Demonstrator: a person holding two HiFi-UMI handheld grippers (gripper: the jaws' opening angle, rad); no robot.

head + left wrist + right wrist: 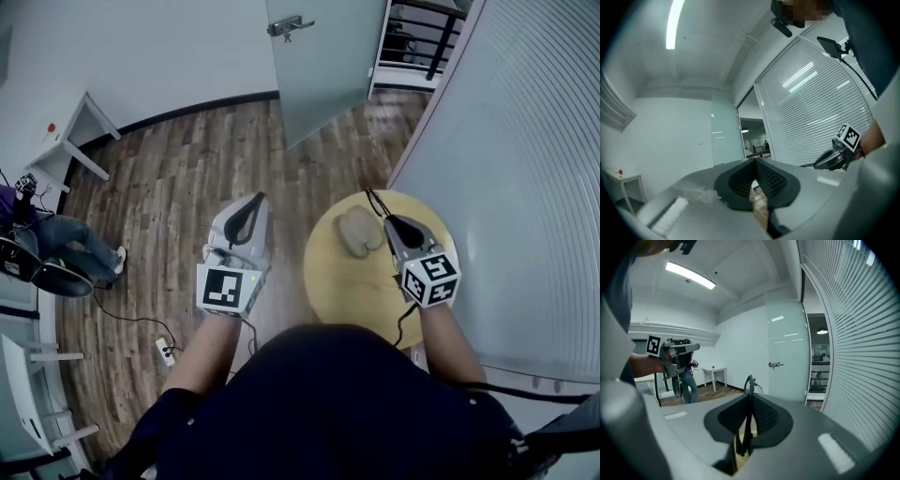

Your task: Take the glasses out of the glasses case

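A grey-beige glasses case (357, 232) lies on the round yellow table (352, 291); I cannot tell whether it is open. My right gripper (387, 221) hovers at the case's right edge, shut on thin black glasses (374, 201) that poke out beyond its tips. In the right gripper view the dark frame (750, 382) stands upright, pinched between the closed jaws of the right gripper (751, 398). My left gripper (259, 198) hangs over the wooden floor left of the table. In its own view the left gripper (754, 162) is shut, nothing between the jaws.
A wall of blinds (525, 178) runs close along the table's right side. A glass door (319, 56) stands behind the table. A seated person (58, 246) and a white desk (80, 131) are far left. A power strip (166, 352) lies on the floor.
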